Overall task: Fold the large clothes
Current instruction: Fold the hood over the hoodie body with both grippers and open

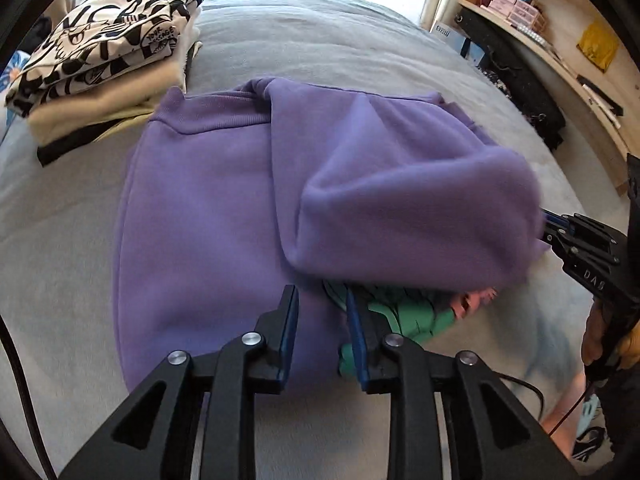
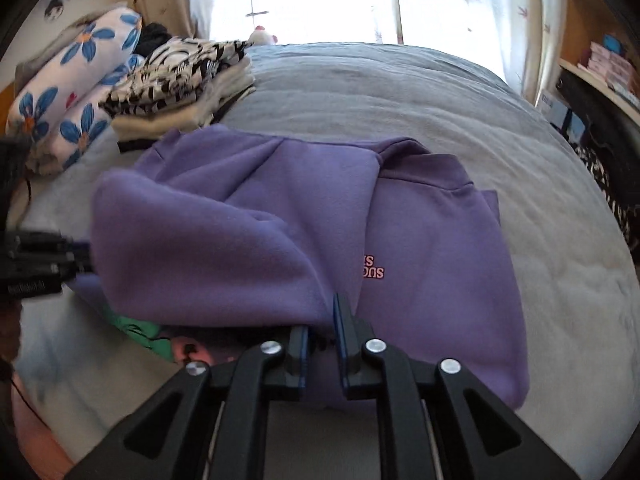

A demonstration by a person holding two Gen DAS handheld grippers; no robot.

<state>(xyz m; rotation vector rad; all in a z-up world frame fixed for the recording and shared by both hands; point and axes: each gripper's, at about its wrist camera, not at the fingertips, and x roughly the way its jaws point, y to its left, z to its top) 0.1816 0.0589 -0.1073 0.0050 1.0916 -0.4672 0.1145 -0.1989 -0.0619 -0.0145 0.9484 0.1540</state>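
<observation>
1. The purple sweatshirt lies part-folded in the middle of the bed, its ribbed hem band toward the far edge and one thick fleece flap doubled over the body.
2. The left gripper hangs just over the sweatshirt's near edge with its jaws parted and nothing pinched; its black fingers carry blue pads, and purple fleece shows in the gap between them.
3. The right gripper also stands slightly open at the near edge, at the foot of the folded flap. Whether its pads touch the cloth cannot be told from either view.
4. In the left wrist view the right gripper appears at the flap's right side, a gloved hand around its handle.
5. A green and pink printed patch peeks out under the flap's near edge, flat and rubbery-looking against the soft fleece.
6. Small pink lettering sits on the sweatshirt's smooth right half.
7. The bed's grey cover is a napped, slightly rumpled fabric.
8. At the far left corner of the bed is a stack of folded clothes, topped by a cream piece with a bold black print over plain cream layers and a dark one.
9. Beside that stack lies a rolled white cloth with blue flowers.
10. A pale wooden shelf curves along the right side of the room.
</observation>
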